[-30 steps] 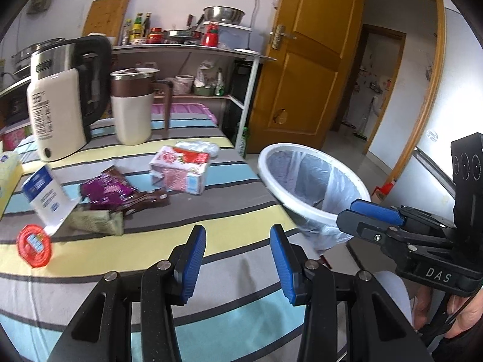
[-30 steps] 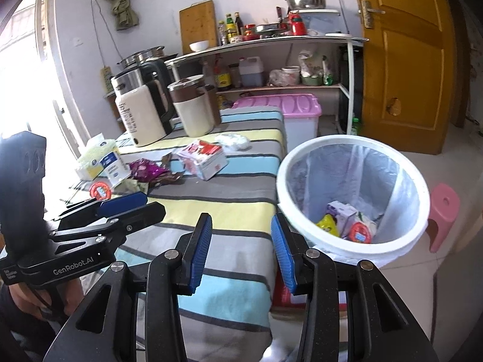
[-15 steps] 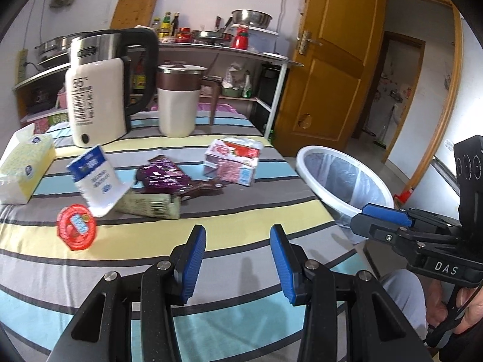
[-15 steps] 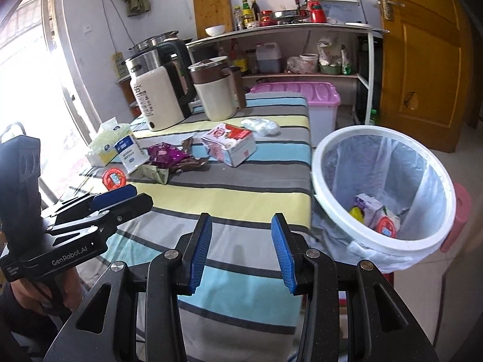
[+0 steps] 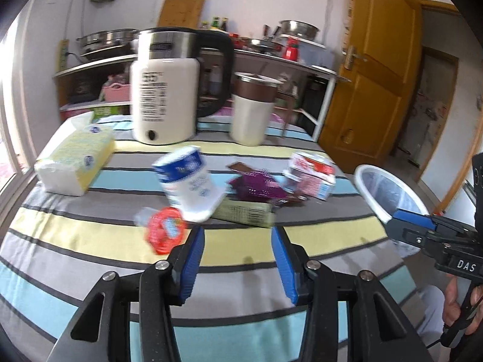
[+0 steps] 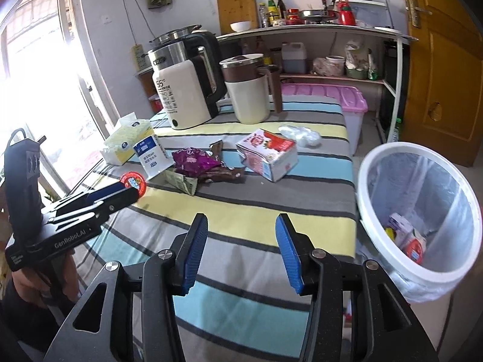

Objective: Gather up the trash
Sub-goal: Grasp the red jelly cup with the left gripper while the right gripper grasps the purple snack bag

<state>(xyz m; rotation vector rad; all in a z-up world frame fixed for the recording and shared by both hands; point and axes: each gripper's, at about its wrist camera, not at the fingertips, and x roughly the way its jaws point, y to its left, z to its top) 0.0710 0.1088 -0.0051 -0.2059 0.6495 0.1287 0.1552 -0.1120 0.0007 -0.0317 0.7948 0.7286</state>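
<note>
Table (image 6: pixel 250 211): striped cloth, carrying all loose litter in a cluster at mid-table; kettle (image 6: pixel 187 90) and lidded jug (image 6: pixel 247 90) stand behind it, tissue pack (image 5: pixel 75 157) at the left edge.
Waste bin (image 6: pixel 422 271): white, bag-lined, standing off the table's right edge; well apart from the litter cluster.
Pink-and-red carton (image 6: pixel 267 152): lying on its side, nearest the bin.
Blue-and-white packet (image 5: pixel 190 184): tilted, leaning over the green-printed wrapper (image 5: pixel 244 212).
Purple wrapper (image 6: pixel 193 158): crumpled, touching the brown wrapper beside it.
Red-lidded cup (image 5: pixel 164 232): on its side, just ahead of the left tool.
Left gripper (image 5: pixel 237 259): jaws part-way apart and just widened; nothing between them.
Right gripper (image 6: pixel 241 247): the same, jaws just widened, empty, over bare cloth.
Step in hand: judged an approach for the next pickup, no item yet grasped.
Next move: judged that the left tool must advance and lower until the red-lidded cup sits between the pads, then close; the cup may roll.
Right view only: bin contents, several discarded packages at the bottom; clear plastic wad (image 6: pixel 299 134) behind the carton.
Left view only: the cup's position relative to the left pads; image blurred.
</note>
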